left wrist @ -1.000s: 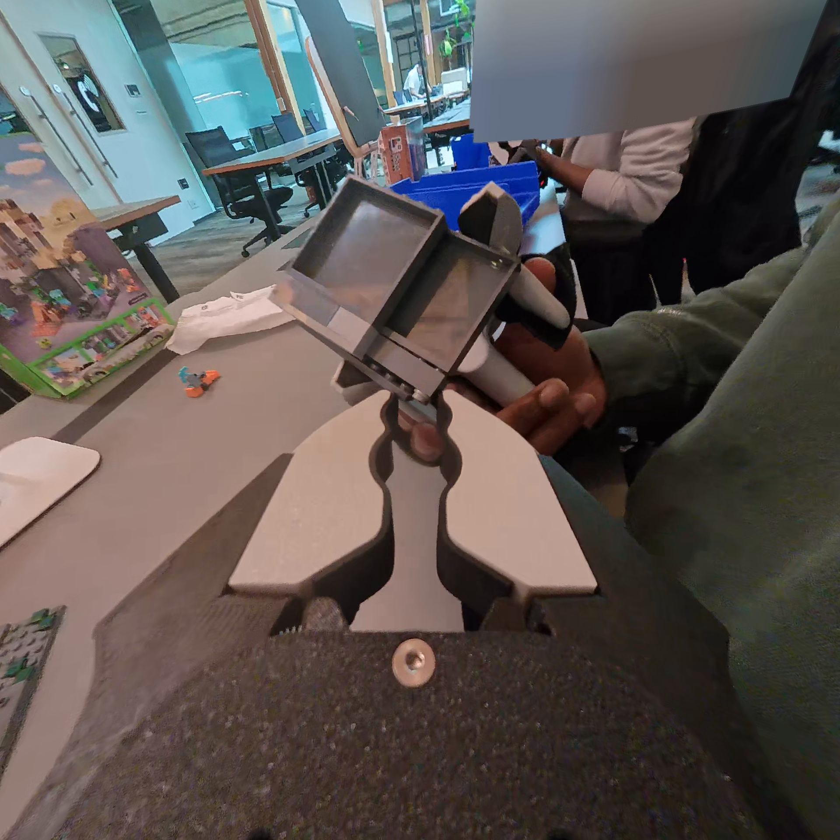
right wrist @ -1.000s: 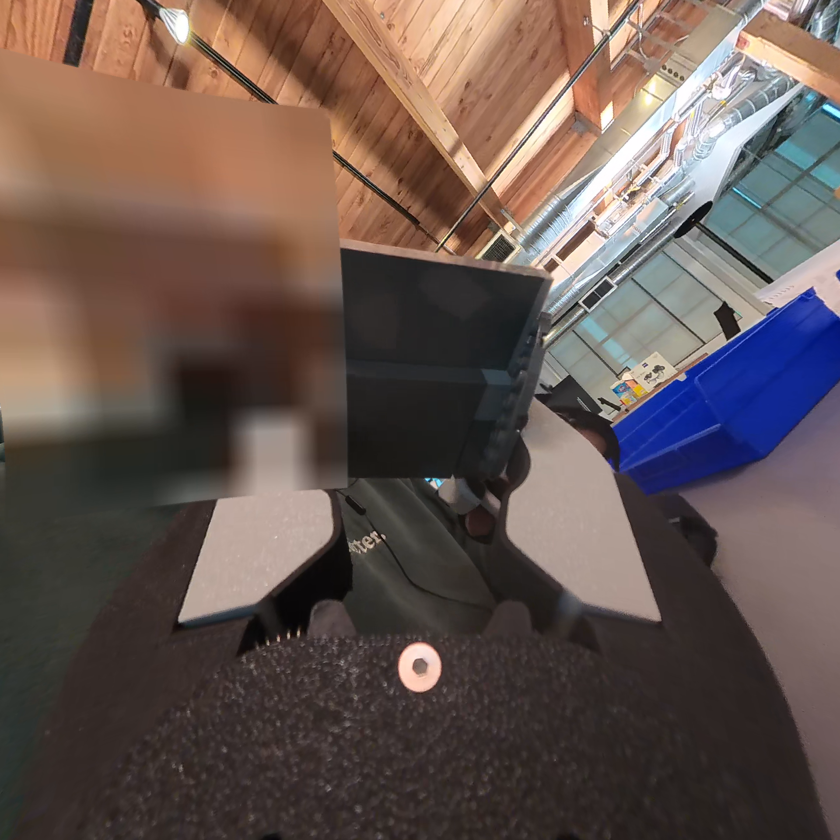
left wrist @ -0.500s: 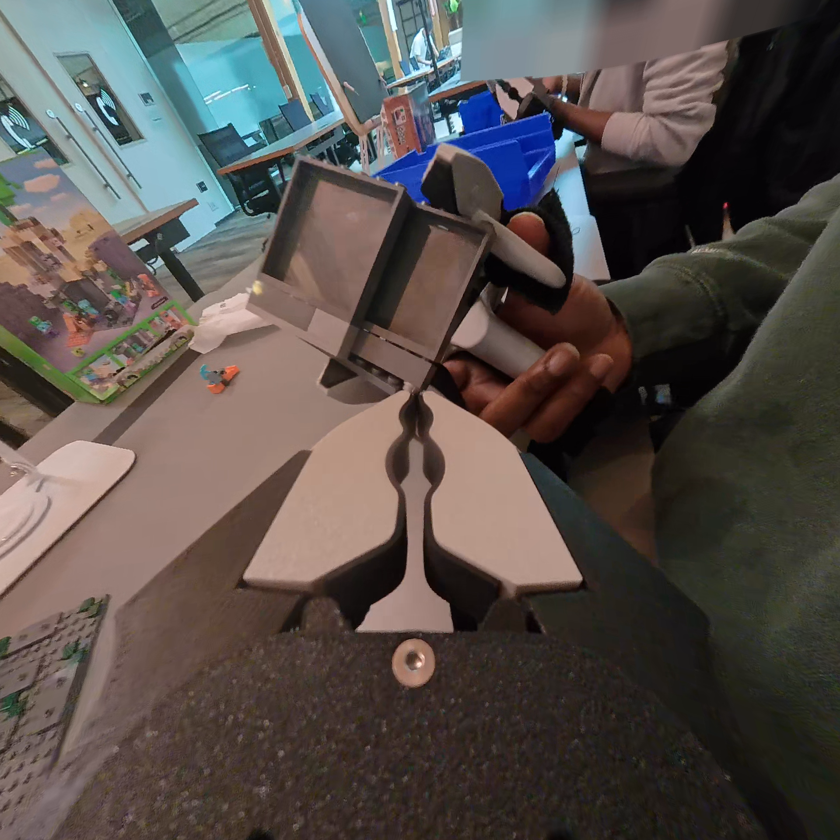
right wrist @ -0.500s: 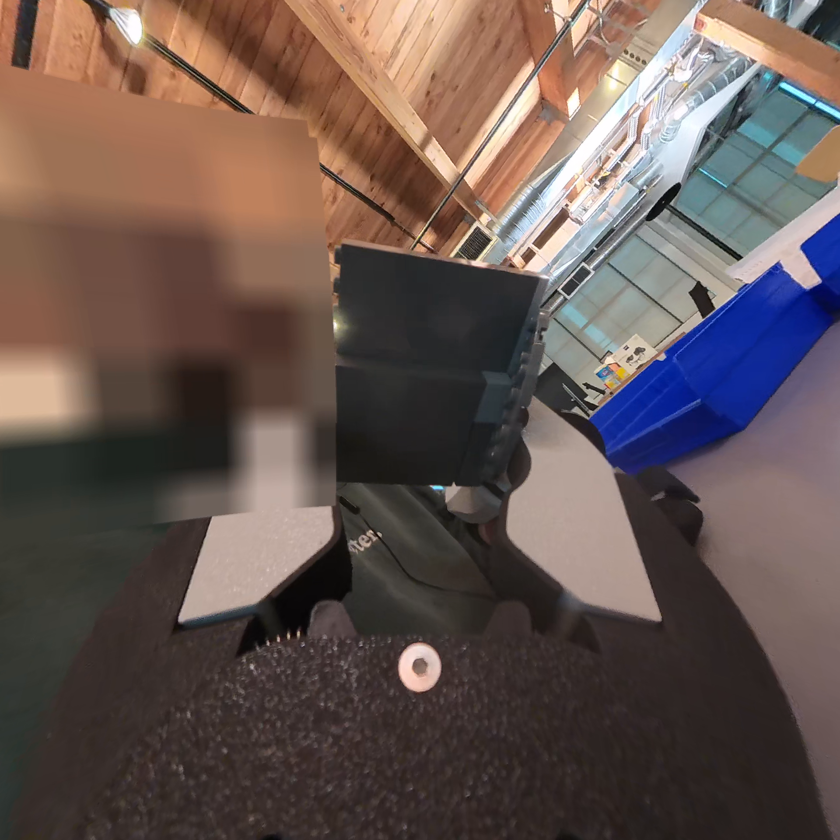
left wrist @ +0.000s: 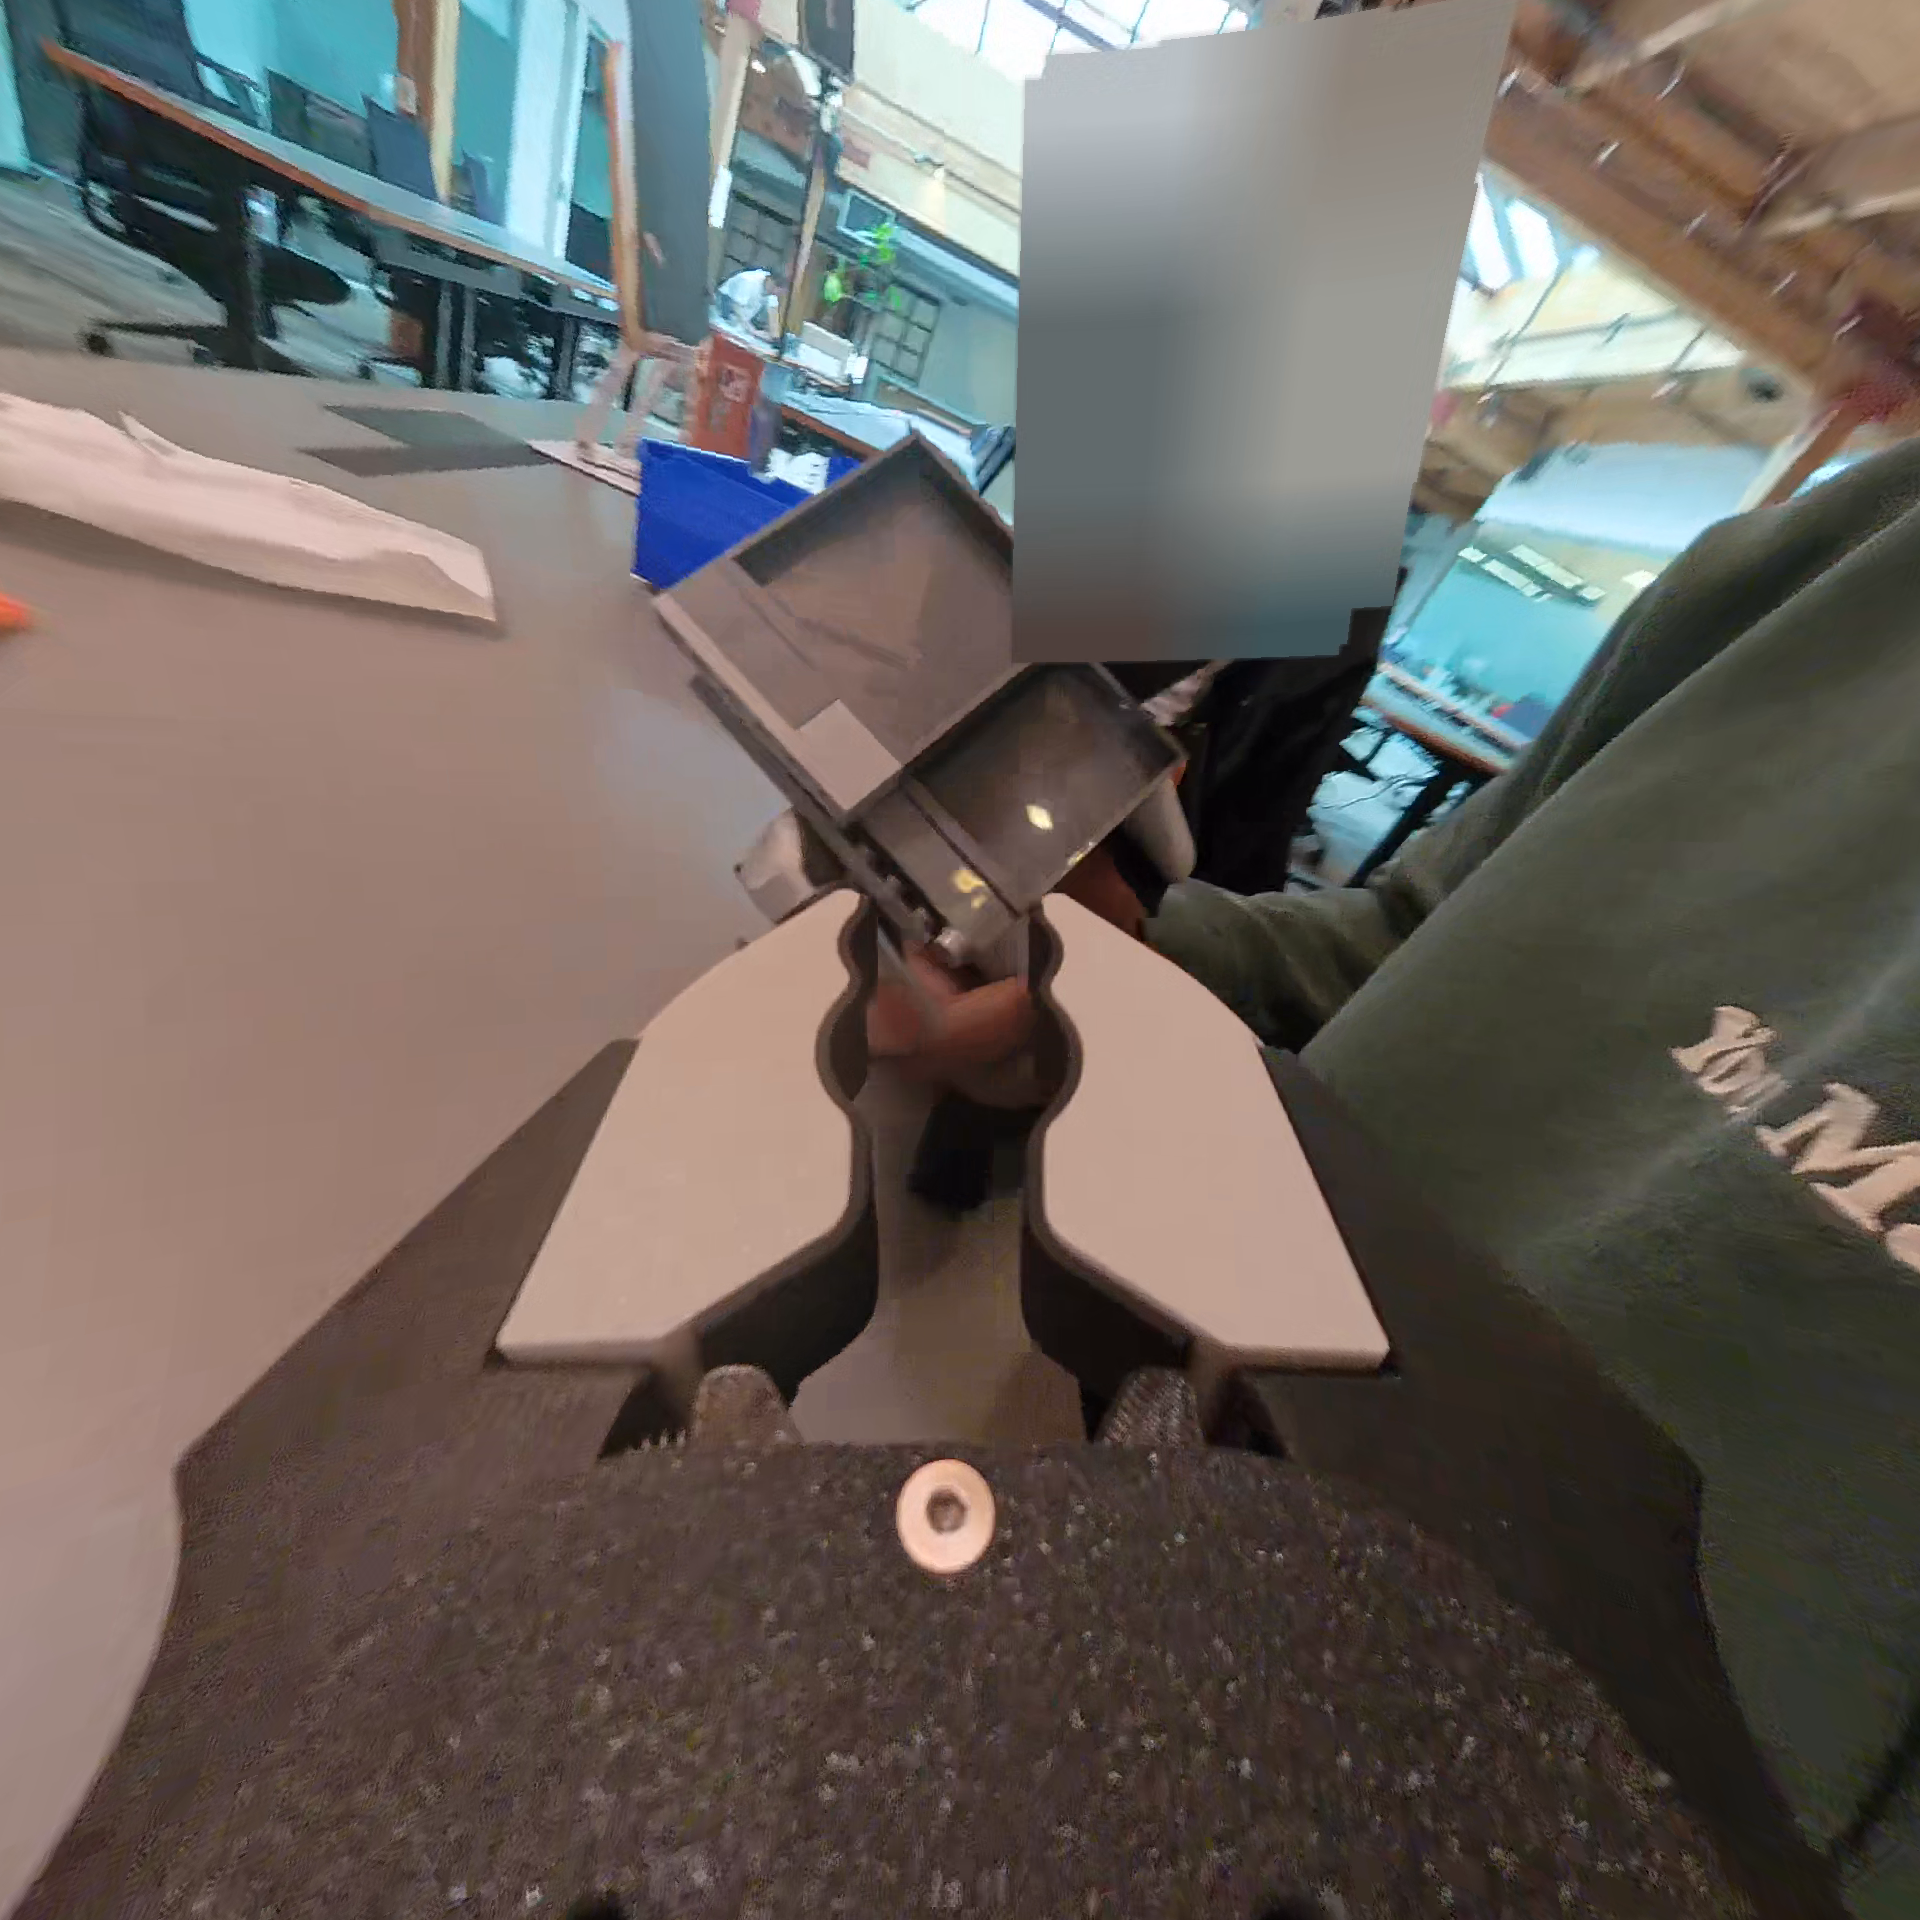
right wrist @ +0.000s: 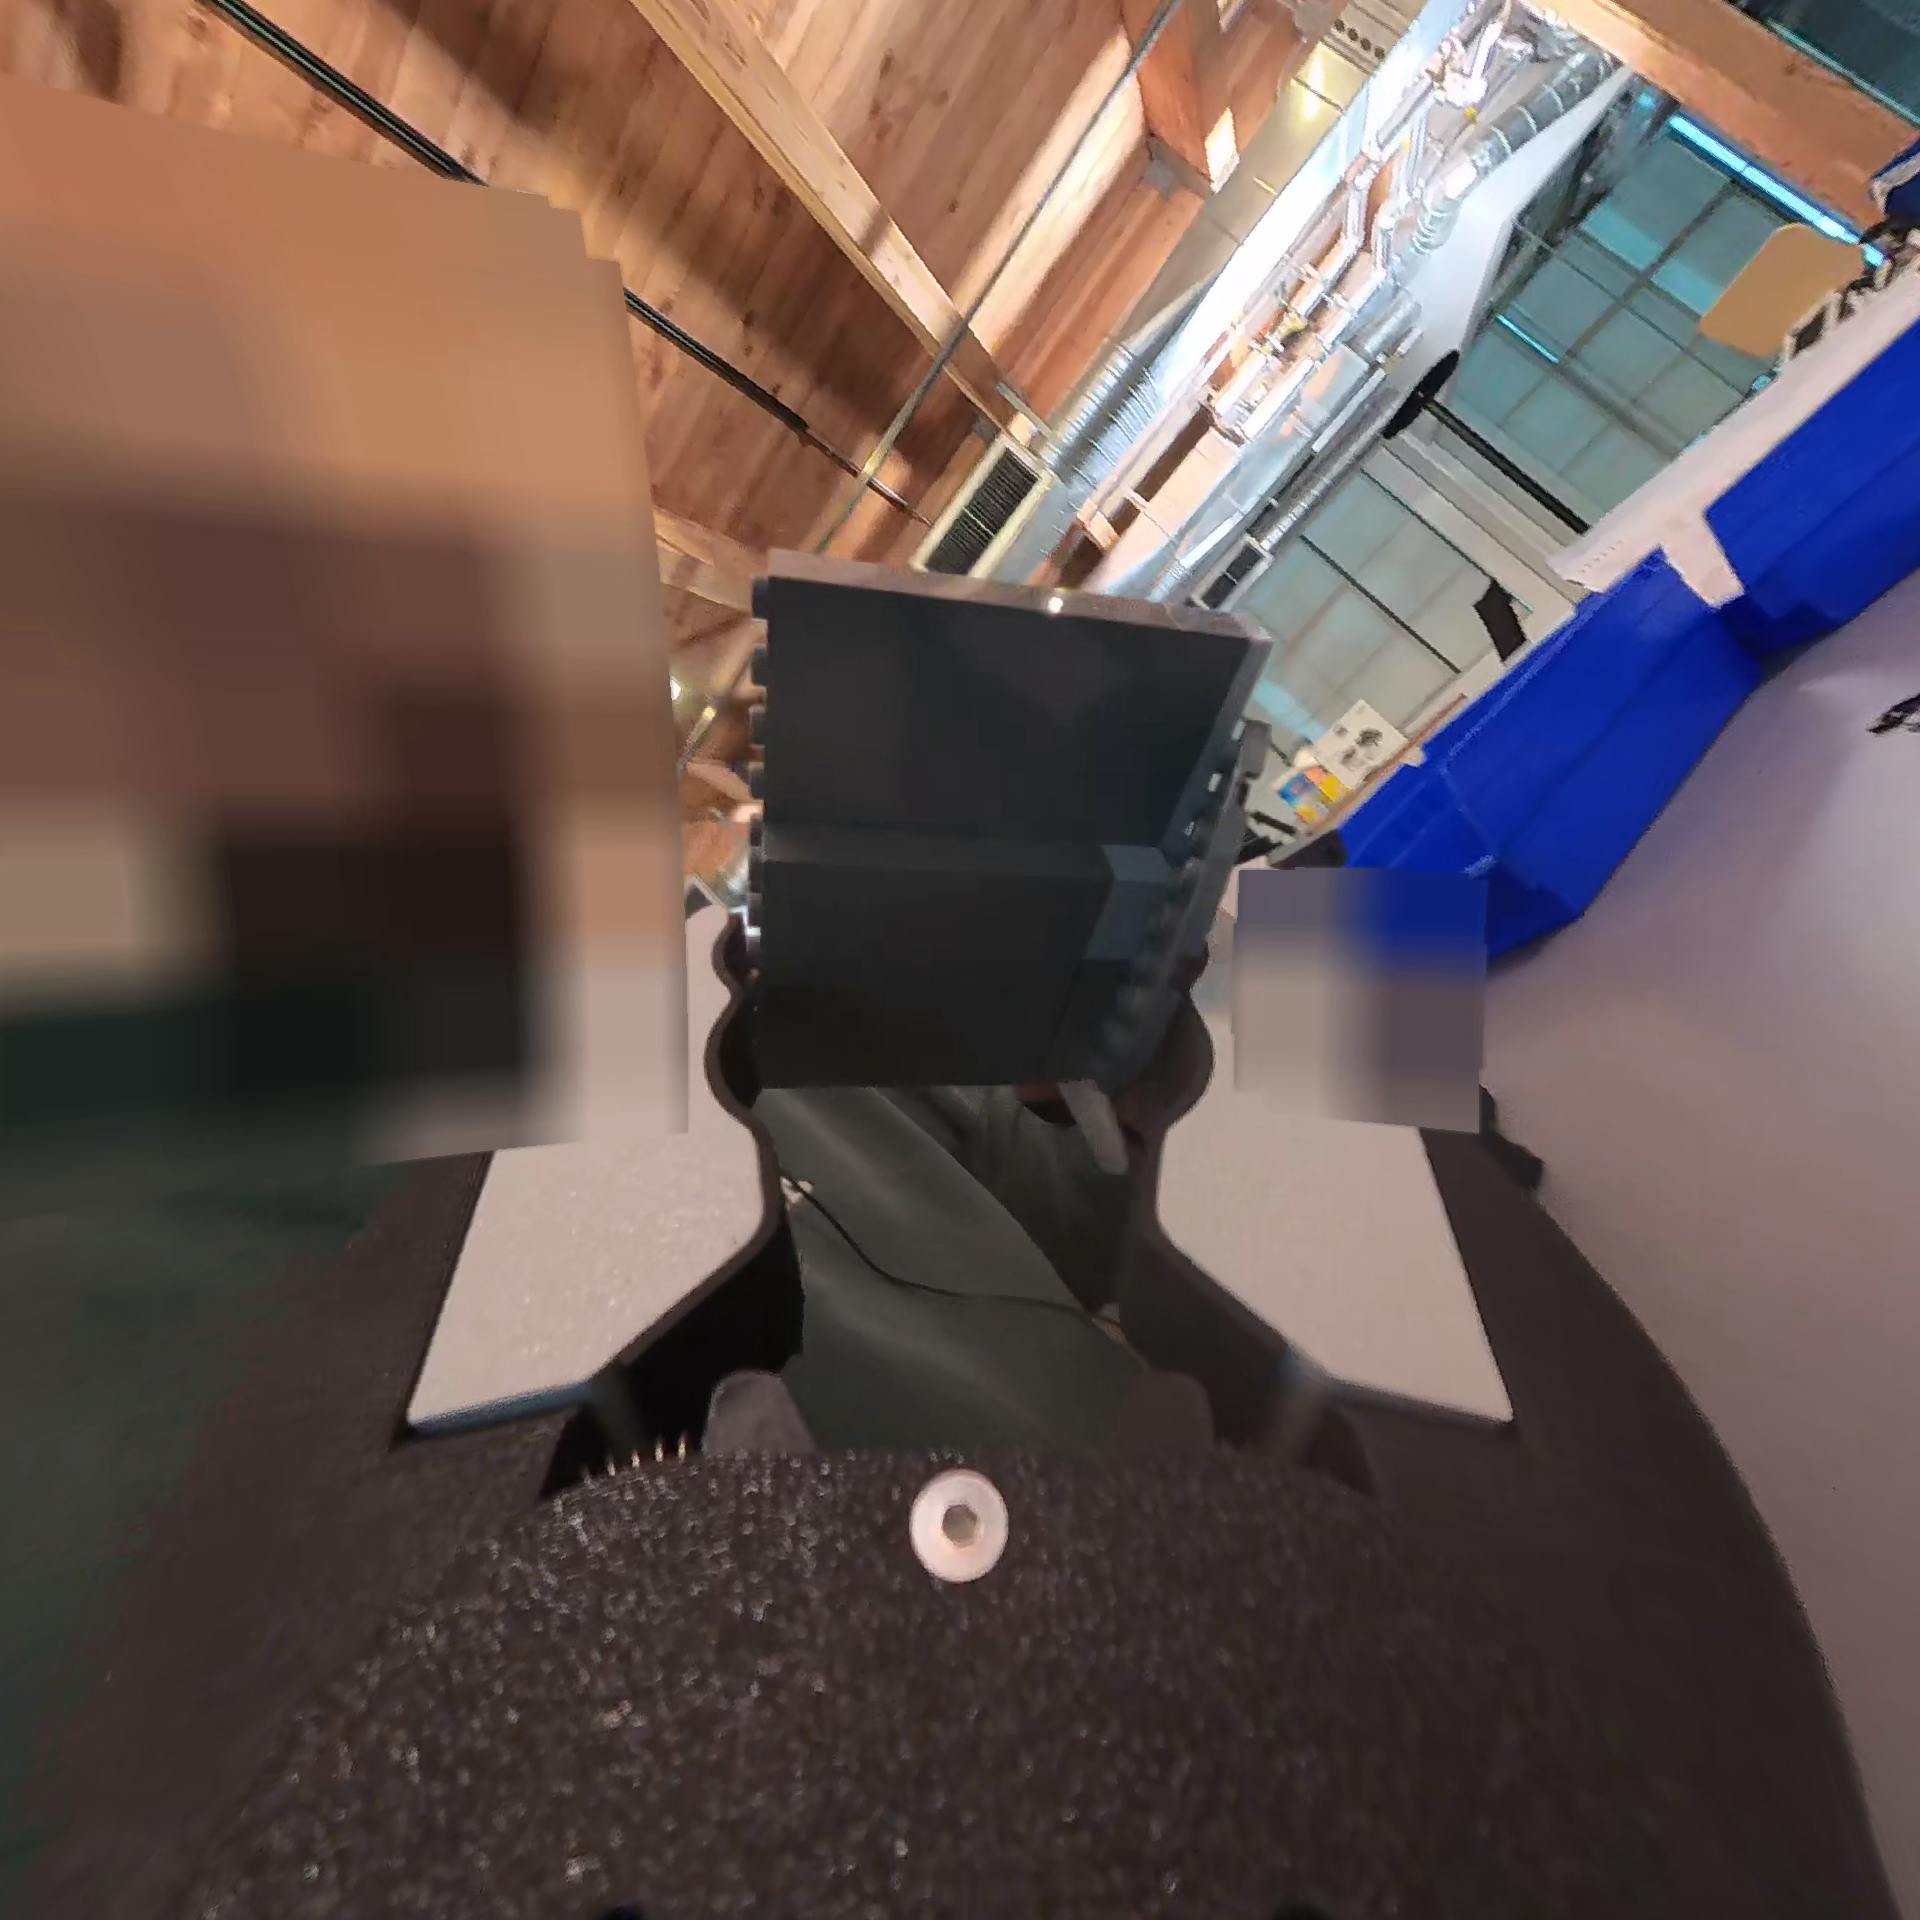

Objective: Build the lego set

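While the grey desk (left wrist: 312, 831) at far left carries only a crumpled white paper (left wrist: 239, 520) and, farther back, a blue bin (left wrist: 707, 509), the task's thing is up in the air: a dark grey lego assembly (left wrist: 914, 707) of two open box-like frames joined side by side. In the left wrist view the left tongs (left wrist: 948, 935) stand partly open, their tips either side of the assembly's lower corner; whether they actually pinch it cannot be told. From them the assembly's long axis runs up and to the left. Rightward, the right wrist view shows the right tongs (right wrist: 961, 997) spread wide around the near end of the same assembly (right wrist: 987, 862), seemingly bearing it, with its length pointing straight ahead. Judged from this, the right tongs are the carrier and the left must close on the corner just ahead
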Tool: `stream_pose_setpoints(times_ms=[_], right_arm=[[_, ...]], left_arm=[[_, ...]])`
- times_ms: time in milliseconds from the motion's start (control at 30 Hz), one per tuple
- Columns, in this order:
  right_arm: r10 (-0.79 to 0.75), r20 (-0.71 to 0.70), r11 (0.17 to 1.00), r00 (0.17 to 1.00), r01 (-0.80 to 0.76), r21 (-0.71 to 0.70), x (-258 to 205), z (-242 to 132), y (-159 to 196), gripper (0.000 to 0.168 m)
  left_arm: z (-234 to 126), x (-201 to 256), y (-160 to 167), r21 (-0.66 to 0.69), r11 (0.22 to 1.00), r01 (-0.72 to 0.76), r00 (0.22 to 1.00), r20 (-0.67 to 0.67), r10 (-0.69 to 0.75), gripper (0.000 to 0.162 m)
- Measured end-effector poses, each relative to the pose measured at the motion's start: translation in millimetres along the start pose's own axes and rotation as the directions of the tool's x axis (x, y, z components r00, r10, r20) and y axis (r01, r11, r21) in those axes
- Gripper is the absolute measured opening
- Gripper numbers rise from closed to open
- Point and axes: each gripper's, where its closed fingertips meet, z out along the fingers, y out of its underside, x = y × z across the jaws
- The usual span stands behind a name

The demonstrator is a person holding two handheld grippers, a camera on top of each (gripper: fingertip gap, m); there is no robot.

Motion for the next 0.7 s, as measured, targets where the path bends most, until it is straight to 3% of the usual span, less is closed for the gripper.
stream_pose_setpoints(times_ms=[33, 300, 567, 700], right_arm=[[-0.013, -0.023, 1.000, 1.000, 0.013, -0.018, 2.3, 0.7, 1.7, 0.076], [-0.164, -0.201, 0.964, 0.966, 0.113, -0.242, 18.5, 3.2, 20.8, 0.077], [-0.384, -0.260, 0.867, 0.886, 0.249, -0.432, 27.7, 8.6, 34.7, 0.077], [-0.477, -0.261, 0.811, 0.839, 0.306, -0.498, 30.6, 12.7, 40.6, 0.077]], left_arm=[[0.6, -0.2, 1.6, -0.003, 0.999, 0.035, 0.999, -0.015, -0.035, 0.030], [-4.4, -1.0, 13.4, -0.024, 0.962, 0.273, 0.949, -0.155, -0.273, 0.037], [-8.8, -7.1, 18.9, -0.025, 0.963, 0.270, 0.949, -0.165, -0.270, 0.025], [-9.3, -11.2, 26.0, -0.061, 0.972, 0.228, 0.962, -0.138, -0.234, 0.030]])
